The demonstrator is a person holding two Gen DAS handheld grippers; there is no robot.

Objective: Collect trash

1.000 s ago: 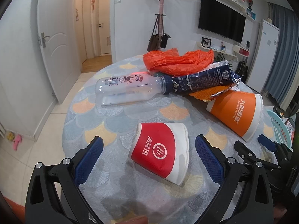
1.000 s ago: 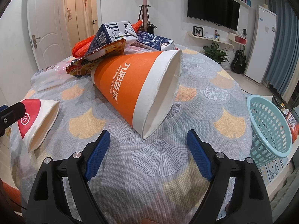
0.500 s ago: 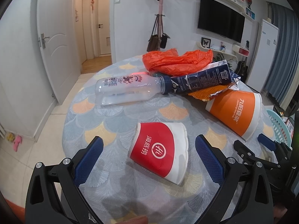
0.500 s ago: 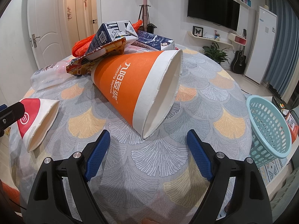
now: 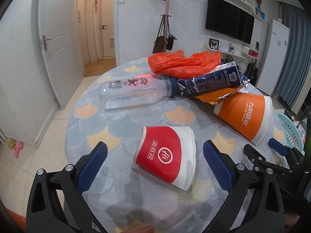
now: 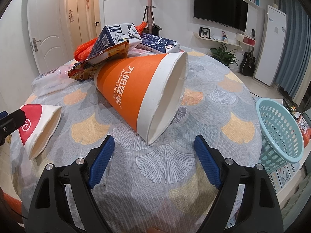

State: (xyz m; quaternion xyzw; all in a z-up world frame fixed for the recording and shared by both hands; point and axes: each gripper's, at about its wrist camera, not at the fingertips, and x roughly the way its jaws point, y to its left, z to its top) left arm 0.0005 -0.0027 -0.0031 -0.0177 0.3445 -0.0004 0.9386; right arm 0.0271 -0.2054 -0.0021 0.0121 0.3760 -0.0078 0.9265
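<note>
A red paper cup (image 5: 167,153) lies on its side on the round table, between the open jaws of my left gripper (image 5: 154,163). A large orange paper cup (image 6: 143,91) lies on its side just ahead of my open right gripper (image 6: 154,159), mouth toward me. Behind them lie a clear plastic bottle (image 5: 134,93), a dark blue carton (image 5: 210,81), an orange plastic bag (image 5: 184,64) and a snack wrapper (image 6: 97,66). The red cup also shows at the left of the right wrist view (image 6: 38,126).
A light blue plastic basket (image 6: 279,132) stands off the table's right edge. The patterned tablecloth (image 6: 165,167) covers the table. A second carton (image 6: 161,44) lies at the back. Doors, a coat stand and a wall TV are behind.
Both grippers have stayed nearly still; the views shift only slightly. Nothing was taken hold of.
</note>
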